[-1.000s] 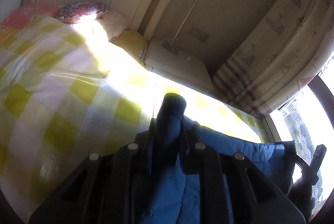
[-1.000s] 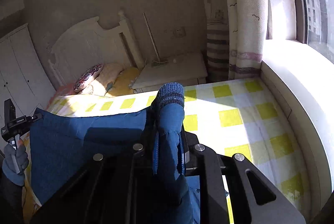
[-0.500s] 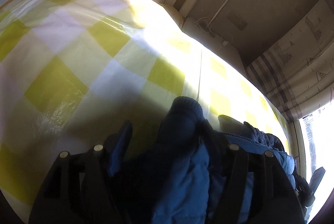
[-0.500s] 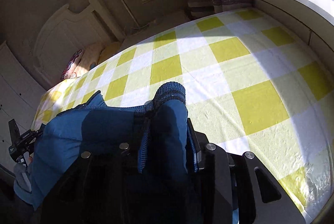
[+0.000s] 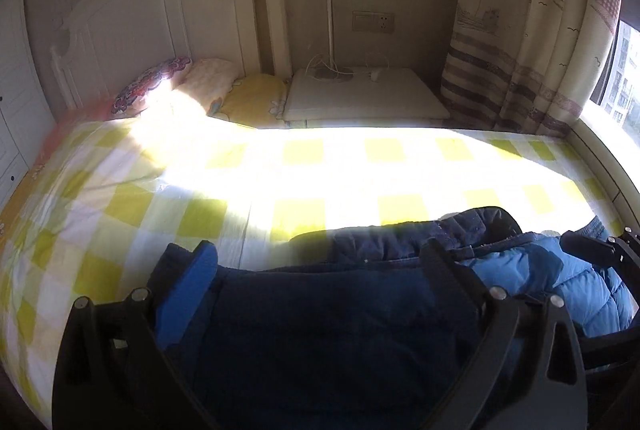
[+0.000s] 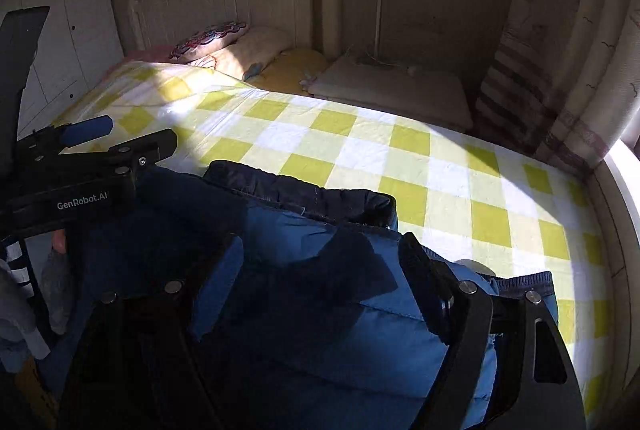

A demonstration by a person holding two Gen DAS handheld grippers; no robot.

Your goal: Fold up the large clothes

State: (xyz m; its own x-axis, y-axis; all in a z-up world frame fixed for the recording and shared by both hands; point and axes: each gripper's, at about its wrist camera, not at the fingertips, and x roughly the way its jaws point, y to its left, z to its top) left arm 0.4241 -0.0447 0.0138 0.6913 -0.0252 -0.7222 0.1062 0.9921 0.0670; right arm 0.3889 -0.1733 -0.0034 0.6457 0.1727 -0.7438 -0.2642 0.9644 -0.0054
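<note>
A blue padded jacket (image 5: 340, 310) lies on the near part of the bed with the yellow-and-white checked sheet (image 5: 304, 165); it also shows in the right wrist view (image 6: 320, 290). My left gripper (image 5: 316, 266) is open, its fingers spread wide over the jacket's dark shaded part. My right gripper (image 6: 320, 258) is open too, above the jacket's lit blue panel. The left gripper also appears at the left of the right wrist view (image 6: 116, 137). The right gripper shows at the right edge of the left wrist view (image 5: 596, 250).
A white headboard (image 5: 168, 13) and pillows (image 5: 216, 85) stand at the bed's far end. A white nightstand (image 5: 364, 97) sits beside them, a patterned curtain (image 5: 528, 29) and window at the right, a white wardrobe (image 6: 68, 13) at the left.
Both grippers have opened and let go of the jacket's cuffs. The jacket now lies on the bed beneath them, and both cameras have tilted up toward the headboard.
</note>
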